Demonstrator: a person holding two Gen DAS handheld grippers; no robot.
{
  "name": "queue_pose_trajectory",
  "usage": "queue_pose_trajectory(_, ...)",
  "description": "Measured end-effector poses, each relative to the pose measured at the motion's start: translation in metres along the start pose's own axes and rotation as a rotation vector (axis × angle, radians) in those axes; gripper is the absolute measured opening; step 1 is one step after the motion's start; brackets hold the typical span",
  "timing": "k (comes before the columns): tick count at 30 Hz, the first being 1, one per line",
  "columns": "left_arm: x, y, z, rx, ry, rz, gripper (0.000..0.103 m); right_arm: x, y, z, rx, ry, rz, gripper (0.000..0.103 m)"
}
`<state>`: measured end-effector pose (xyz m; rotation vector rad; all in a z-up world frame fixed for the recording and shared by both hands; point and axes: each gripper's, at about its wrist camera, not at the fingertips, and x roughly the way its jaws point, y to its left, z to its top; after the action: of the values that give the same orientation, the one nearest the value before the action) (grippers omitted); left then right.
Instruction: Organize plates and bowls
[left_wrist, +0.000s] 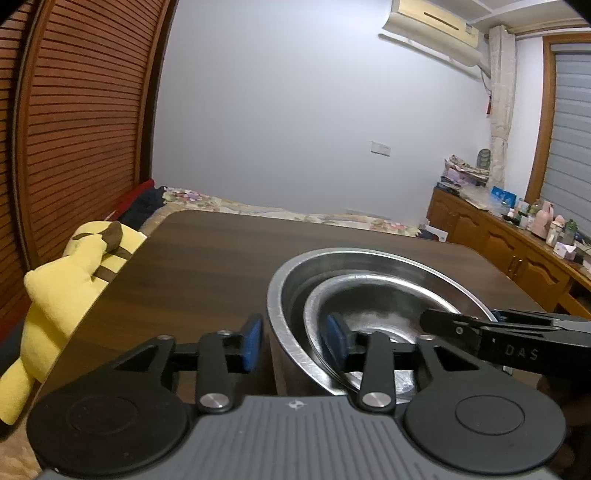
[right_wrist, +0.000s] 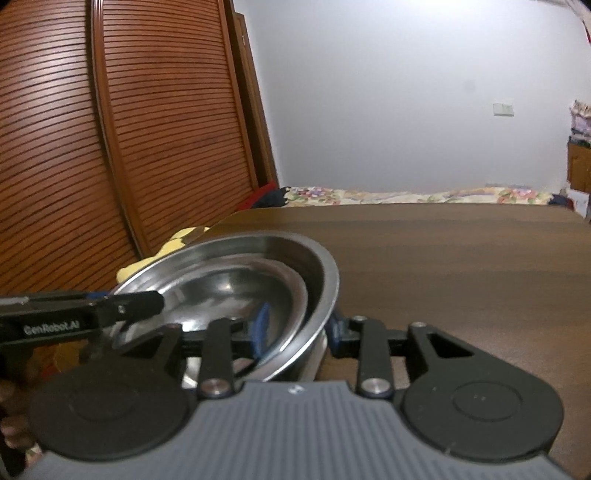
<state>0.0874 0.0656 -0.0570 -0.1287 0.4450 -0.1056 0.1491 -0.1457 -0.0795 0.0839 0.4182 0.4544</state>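
A yellow plush toy (left_wrist: 70, 280) hangs off the bench (left_wrist: 207, 266) edge at 9 o'clock, while the left tool (left_wrist: 293, 341) and right tool (right_wrist: 297, 326), both spread open, straddle opposite rims of the large steel bowl (left_wrist: 291, 280), which rests on the bench holding a smaller bowl (left_wrist: 369, 295) inside.

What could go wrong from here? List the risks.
1. Both tongs straddle opposite rims of the large steel bowl: left tongs, right tongs. Uneven lifting could tilt it.
2. The smaller steel bowl sits loose and off-centre inside, and may slide or clatter.
3. The stack stands near the table edge closest to the cameras, so a slip on smooth metal could drop it.
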Motion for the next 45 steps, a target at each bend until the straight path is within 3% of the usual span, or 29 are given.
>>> queue_pose_trajectory(4,-0.006,-0.001,0.004,0.013,-0.015,0.019,0.059,-0.004,-0.001,0.003,0.003,-0.009,-0.013,0.046)
queue_pose_trajectory(6,-0.01,-0.002,0.007,0.021,-0.021,0.025,0.069,-0.009,-0.002,0.005,0.003,-0.021,-0.021,0.048)
queue_pose_trajectory(9,-0.018,-0.005,0.011,0.038,-0.033,0.033,0.076,-0.019,-0.001,0.009,-0.003,-0.045,-0.035,0.058)
queue_pose_trajectory(12,-0.026,-0.01,0.016,0.059,-0.044,0.033,0.084,-0.03,-0.001,0.013,-0.007,-0.067,-0.048,0.062)
queue_pose_trajectory(16,-0.037,-0.017,0.022,0.083,-0.065,0.033,0.095,-0.048,0.0,0.018,-0.012,-0.115,-0.072,0.086)
queue_pose_trajectory(22,-0.054,-0.028,0.036,0.115,-0.102,0.07,0.103,-0.076,0.001,0.023,-0.025,-0.181,-0.122,0.103)
queue_pose_trajectory(29,-0.072,-0.046,0.044,0.164,-0.129,0.123,0.103,-0.1,0.0,0.028,-0.012,-0.186,-0.159,0.103)
queue_pose_trajectory(45,-0.093,-0.073,0.028,0.15,-0.134,0.096,0.103,-0.137,-0.003,0.011,0.0,-0.205,-0.28,0.103)
